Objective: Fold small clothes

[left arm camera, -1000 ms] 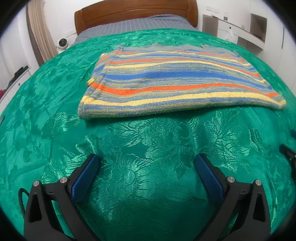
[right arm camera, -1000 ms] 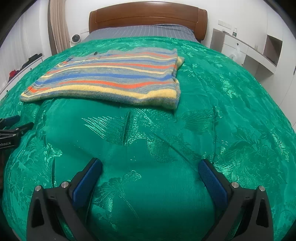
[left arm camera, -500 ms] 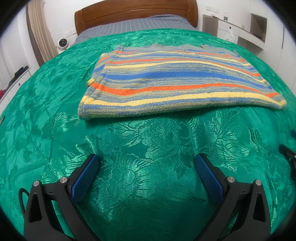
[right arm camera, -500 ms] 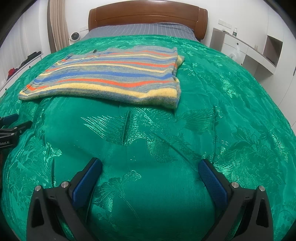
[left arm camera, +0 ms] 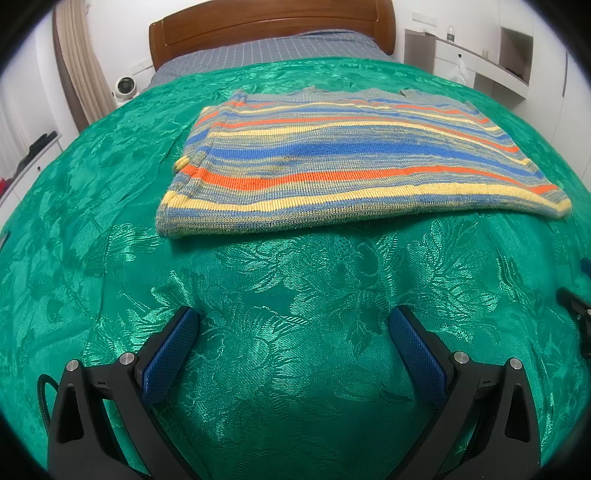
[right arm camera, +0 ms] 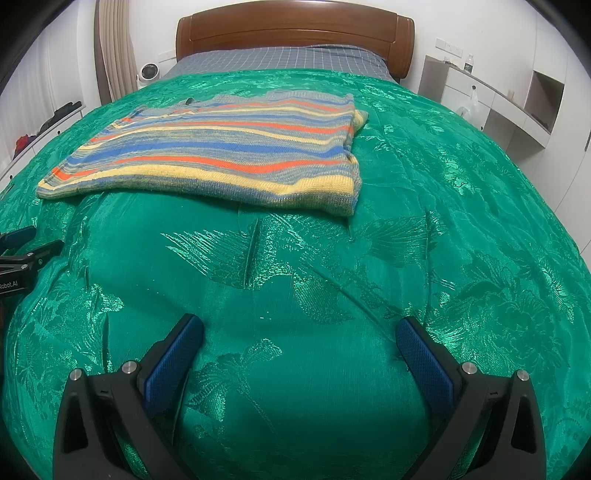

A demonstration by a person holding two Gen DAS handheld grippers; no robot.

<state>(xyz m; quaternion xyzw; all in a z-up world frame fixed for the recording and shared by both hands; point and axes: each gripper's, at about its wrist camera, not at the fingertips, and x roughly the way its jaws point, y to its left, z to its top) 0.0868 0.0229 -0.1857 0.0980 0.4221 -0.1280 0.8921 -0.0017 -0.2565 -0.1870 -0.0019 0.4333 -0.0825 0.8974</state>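
A striped knit garment (left arm camera: 347, 166) in blue, orange, yellow and grey lies flat and folded on the green bedspread (left arm camera: 295, 295). It also shows in the right wrist view (right arm camera: 221, 155), far and to the left. My left gripper (left arm camera: 293, 317) is open and empty, low over the bedspread, short of the garment's near edge. My right gripper (right arm camera: 299, 325) is open and empty, also short of the garment. The right gripper's tip shows at the right edge of the left wrist view (left arm camera: 576, 306). The left gripper shows at the left edge of the right wrist view (right arm camera: 22, 254).
A wooden headboard (right arm camera: 295, 33) and grey checked sheet (right arm camera: 280, 59) lie at the far end of the bed. White shelving (right arm camera: 517, 96) stands to the right. A small white fan (left arm camera: 123, 86) and a curtain (left arm camera: 77, 74) are at the back left.
The right wrist view has shifted slightly, so the garment sits a little higher in the frame. The left gripper has not moved. Both grippers stay open.
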